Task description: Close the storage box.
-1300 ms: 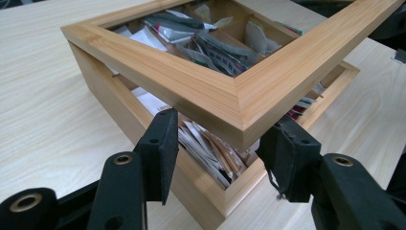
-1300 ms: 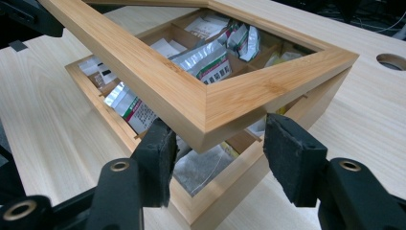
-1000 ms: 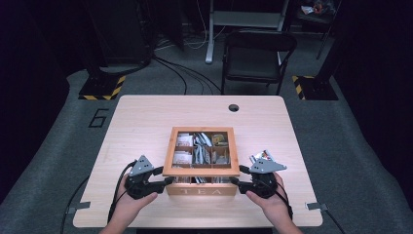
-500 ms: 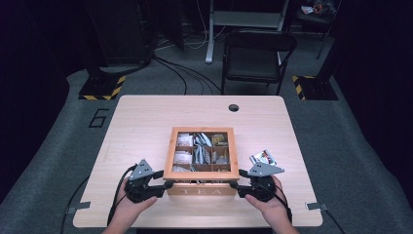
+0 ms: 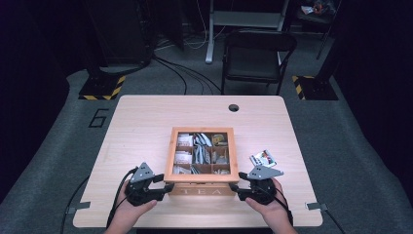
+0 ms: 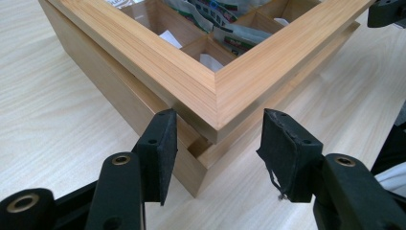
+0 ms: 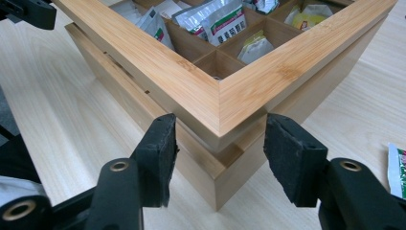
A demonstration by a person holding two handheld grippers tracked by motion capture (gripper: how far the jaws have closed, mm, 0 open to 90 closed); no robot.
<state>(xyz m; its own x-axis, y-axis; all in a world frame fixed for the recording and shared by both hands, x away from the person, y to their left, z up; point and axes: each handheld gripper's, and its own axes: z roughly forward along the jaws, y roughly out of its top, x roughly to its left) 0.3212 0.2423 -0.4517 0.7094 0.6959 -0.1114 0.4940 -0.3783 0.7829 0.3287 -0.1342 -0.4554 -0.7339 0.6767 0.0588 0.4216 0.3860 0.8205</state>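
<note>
A wooden tea box marked TEA stands near the table's front edge, its compartments full of tea packets. Its framed lid sits slightly off the base, with a gap at the front corners. My left gripper is at the front left corner, and in the left gripper view its jaws straddle that corner, open, the right pad clear of the wood. My right gripper straddles the front right corner the same way, open. Each gripper view shows the other gripper's tip far off.
A loose tea packet lies on the table right of the box, close to my right gripper, and its edge shows in the right gripper view. A cable hole sits at the table's far edge. A folding chair stands behind the table.
</note>
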